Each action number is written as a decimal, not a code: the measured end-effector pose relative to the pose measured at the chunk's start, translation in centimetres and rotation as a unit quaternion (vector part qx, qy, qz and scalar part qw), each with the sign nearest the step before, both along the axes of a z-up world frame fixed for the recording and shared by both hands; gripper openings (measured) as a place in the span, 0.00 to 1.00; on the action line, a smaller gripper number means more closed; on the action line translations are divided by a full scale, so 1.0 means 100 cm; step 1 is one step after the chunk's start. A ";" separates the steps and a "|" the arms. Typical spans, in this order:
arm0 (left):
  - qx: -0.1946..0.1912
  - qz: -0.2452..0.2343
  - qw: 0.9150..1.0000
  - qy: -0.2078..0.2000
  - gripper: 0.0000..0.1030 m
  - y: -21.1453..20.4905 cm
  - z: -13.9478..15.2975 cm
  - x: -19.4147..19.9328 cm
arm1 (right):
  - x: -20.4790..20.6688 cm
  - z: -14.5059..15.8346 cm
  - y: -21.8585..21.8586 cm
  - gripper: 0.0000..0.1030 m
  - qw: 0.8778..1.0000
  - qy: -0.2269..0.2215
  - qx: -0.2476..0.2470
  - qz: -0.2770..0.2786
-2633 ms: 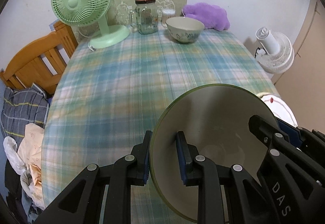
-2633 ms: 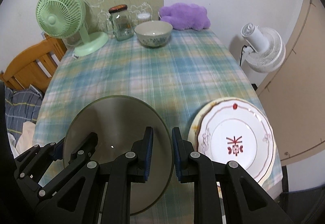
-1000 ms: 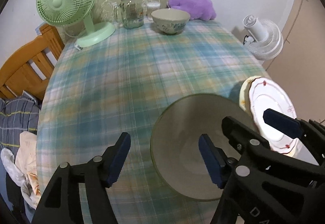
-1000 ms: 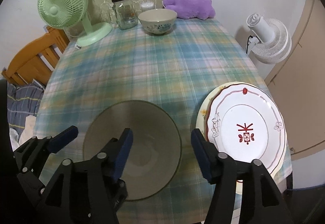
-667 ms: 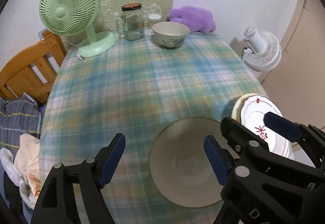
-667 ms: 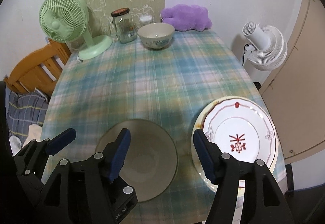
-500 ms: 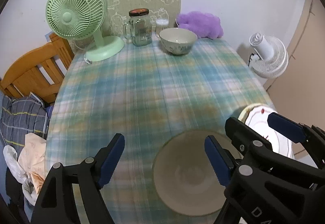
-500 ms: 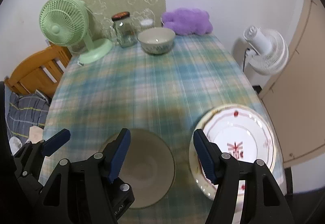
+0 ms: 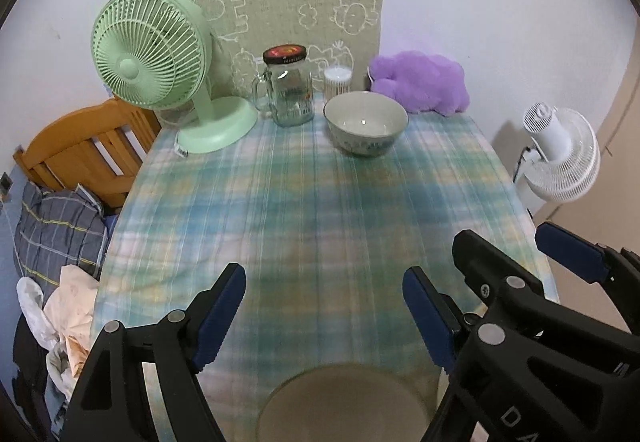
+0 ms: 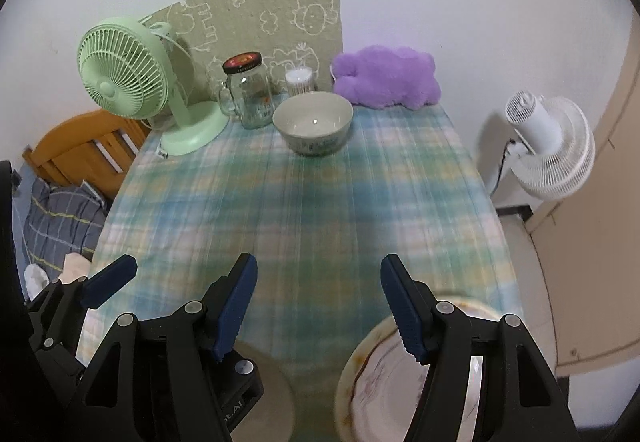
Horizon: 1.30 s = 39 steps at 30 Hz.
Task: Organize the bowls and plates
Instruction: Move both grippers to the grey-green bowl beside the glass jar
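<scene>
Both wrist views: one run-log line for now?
left gripper: open, empty | right gripper: open, empty | grey bowl: on table, released | far bowl: untouched

Left gripper (image 9: 324, 316): matte black plastic frame, triangular cut-outs in the arms, silver round screws at the joints. Fingers (image 9: 218, 316) are faced with ribbed dark-blue pads. White lettering (partly cut off, "DA" readable) is seen lower right. Right gripper (image 10: 318, 306): same build, black with blue pads.

"DA" on right hand-held gripper (image 9: 496, 262)
</scene>
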<state>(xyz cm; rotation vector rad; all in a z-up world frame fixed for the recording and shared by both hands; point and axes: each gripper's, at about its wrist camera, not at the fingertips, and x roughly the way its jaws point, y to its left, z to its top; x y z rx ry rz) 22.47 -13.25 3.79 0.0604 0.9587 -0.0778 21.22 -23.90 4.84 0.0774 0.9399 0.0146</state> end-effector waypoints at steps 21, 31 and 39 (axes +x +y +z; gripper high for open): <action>0.026 0.077 0.997 -0.011 0.80 -0.052 -0.003 0.111 | 0.132 -0.007 -0.054 0.73 0.996 -0.012 0.023 0.081; 0.006 0.084 0.996 -0.015 0.82 -0.045 -0.018 0.157 | 0.187 -0.020 -0.050 0.85 0.997 -0.018 0.018 0.078; 0.013 0.098 0.995 -0.007 0.83 -0.039 -0.043 0.194 | 0.226 -0.044 -0.044 0.86 0.996 -0.017 0.013 0.082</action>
